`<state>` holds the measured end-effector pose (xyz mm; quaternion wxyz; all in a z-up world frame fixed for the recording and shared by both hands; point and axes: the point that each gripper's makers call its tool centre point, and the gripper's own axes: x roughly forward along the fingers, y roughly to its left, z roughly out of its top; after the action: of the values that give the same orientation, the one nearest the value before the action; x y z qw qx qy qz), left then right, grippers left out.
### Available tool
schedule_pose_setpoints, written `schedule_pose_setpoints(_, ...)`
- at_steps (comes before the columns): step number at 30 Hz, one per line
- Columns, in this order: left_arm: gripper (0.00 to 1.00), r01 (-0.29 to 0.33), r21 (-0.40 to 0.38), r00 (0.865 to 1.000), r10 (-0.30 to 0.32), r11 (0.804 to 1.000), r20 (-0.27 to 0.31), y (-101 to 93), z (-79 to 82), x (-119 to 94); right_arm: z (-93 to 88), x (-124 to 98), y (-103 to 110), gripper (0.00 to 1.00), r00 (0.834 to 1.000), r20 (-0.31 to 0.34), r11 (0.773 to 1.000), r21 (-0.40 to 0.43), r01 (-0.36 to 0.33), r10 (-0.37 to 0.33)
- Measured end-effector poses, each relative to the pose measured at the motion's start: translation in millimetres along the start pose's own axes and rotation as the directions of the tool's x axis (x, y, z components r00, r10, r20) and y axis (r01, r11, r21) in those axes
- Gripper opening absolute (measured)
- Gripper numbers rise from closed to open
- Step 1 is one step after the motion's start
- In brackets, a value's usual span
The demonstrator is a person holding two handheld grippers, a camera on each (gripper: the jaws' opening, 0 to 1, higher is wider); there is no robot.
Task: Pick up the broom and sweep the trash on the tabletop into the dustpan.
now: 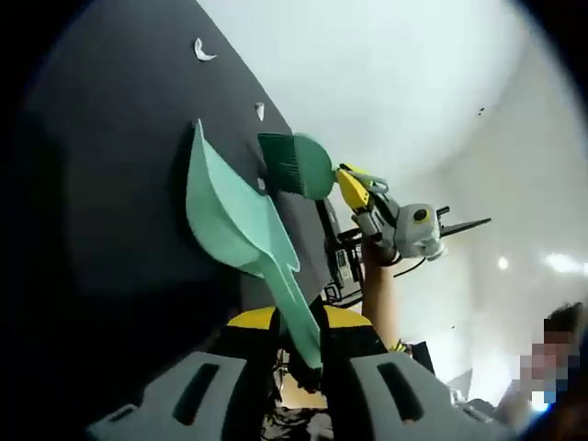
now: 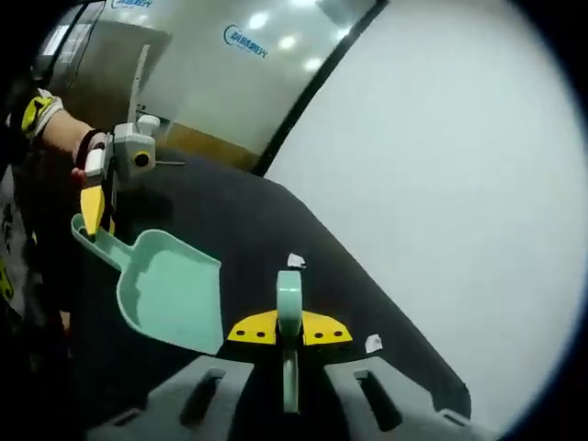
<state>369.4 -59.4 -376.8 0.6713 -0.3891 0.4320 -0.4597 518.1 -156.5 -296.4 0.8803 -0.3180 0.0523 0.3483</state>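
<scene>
1. Broom [image 2: 289, 317] sits between my right fingers [image 2: 289, 367], which are closed on its green handle; its bristle head [image 1: 296, 165] hangs over the dark counter [image 1: 119, 184], just beside the dustpan's far rim.
2. Dustpan [image 1: 234, 220] is held by its handle in my left fingers [image 1: 308, 354], which are clamped narrow around it; the scoop lies ahead of them on the counter, mouth facing the broom.
3. In the right gripper view the dustpan [image 2: 175, 289] lies left of my right fingers, with my left fingers [image 2: 92, 216] at its handle end.
4. White trash scraps lie on the counter: one [image 2: 296, 261] just beyond the broom handle, one [image 2: 373, 344] to its right, two more [image 1: 202, 50] [image 1: 259, 110] past the scoop.
</scene>
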Motion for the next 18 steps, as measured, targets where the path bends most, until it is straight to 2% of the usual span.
schedule_pose_setpoints(1,0.15,-0.003,0.012,1.0,0.003,1.0,-0.004,1.9,7.1,-1,0.9,2,1,0.04,1.0,-0.005,1.0,-0.003,-0.001,0.001)
schedule_pose_setpoints(3,0.15,-0.032,0.069,0.999,0.031,0.997,0.008,5.3,11.0,-3,1.7,3,-1,0.04,1.0,-0.015,1.0,-0.02,0.005,-0.006)
schedule_pose_setpoints(5,0.15,-0.046,0.082,0.999,0.044,0.996,0.02,6.8,12.4,-5,4.3,1,0,0.04,1.0,-0.015,1.0,-0.017,0.006,-0.007)
schedule_pose_setpoints(10,0.15,-0.033,0.059,0.999,0.033,0.998,0.004,10.1,9.1,-4,22.0,0,-1,0.04,1.0,0.008,0.999,0.028,0.016,-0.016)
schedule_pose_setpoints(14,0.15,-0.026,0.051,1.0,0.025,0.998,0.013,9.6,12.4,-6,21.8,9,0,0.04,0.999,-0.031,1.0,0.025,0.011,-0.01)
schedule_pose_setpoints(17,0.15,-0.02,0.042,1.0,0.02,0.999,0.019,8.8,13.6,-7,20.8,12,6,0.04,0.998,-0.069,0.995,0.103,-0.008,0.015)
schedule_pose_setpoints(18,0.15,-0.021,0.044,1.0,0.02,0.999,0.019,9.0,13.4,-7,22.3,13,7,0.04,0.997,-0.071,0.995,0.102,-0.008,0.015)
